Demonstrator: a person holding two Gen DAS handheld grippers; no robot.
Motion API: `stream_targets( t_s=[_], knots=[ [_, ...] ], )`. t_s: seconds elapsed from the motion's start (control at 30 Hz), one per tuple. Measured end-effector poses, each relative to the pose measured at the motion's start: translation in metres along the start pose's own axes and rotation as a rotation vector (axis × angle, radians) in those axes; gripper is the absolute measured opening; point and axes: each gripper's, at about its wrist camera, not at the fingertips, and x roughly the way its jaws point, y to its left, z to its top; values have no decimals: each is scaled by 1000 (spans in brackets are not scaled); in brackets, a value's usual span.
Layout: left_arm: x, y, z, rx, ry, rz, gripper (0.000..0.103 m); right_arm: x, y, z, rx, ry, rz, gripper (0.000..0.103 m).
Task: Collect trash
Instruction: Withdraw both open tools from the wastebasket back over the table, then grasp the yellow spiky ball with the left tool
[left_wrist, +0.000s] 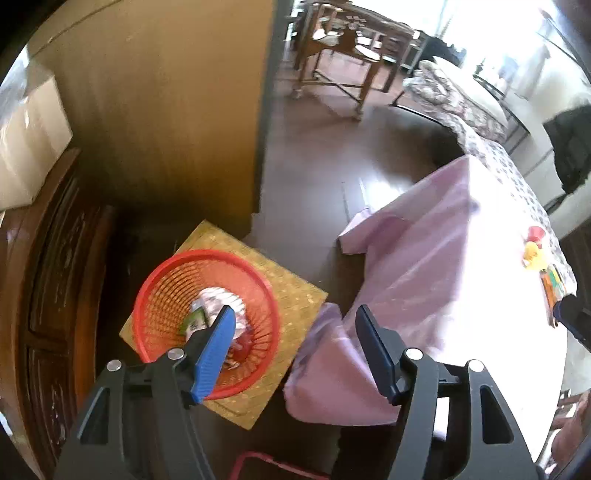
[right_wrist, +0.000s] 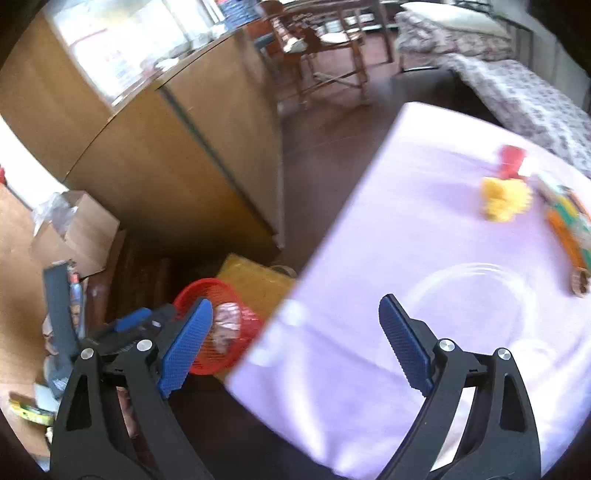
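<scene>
Basket mouth open from above; surface edge crowds its right side.

Red basket (left_wrist: 205, 317) sits on a yellow mat (left_wrist: 291, 295), hemmed by the dark wood cabinet (left_wrist: 55, 280) on the left and draped lilac cloth (left_wrist: 406, 266) on the right. Crumpled wrappers (left_wrist: 221, 306) line its bottom. On the surface (right_wrist: 369, 258), near half bare; yellow wad (right_wrist: 504, 201), red piece (right_wrist: 511, 162) and orange packet (right_wrist: 569, 236) cluster far right.

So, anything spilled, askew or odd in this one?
Nothing spilled. Trash sits inside the red basket; a yellow wad, red piece and orange wrapper lie uncollected on the table. Both views are blurred.
</scene>
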Motion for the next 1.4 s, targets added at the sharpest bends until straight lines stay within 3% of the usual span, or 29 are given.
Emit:
stream_targets(
  t_s=[0.37,0.57,0.8,1.17,1.4],
  knots=[
    [4,-100,0,134,-5,-49,68,-57,-120,-25,78,-138,-136,92],
    [10,-155,4,253,17,-52,68,-71,-182,-36,217,-193,-202,93],
    [10,-204,7,291,-19,-99,74,-81,-204,-37,222,-207,-228,93],
    [36,-280,11,365,41,-145,74,-84,-236,-44,329,-172,-240,93],
    [63,-329,16,417,57,-133,74,-84,-241,-44,358,-173,-236,93]
  ],
)
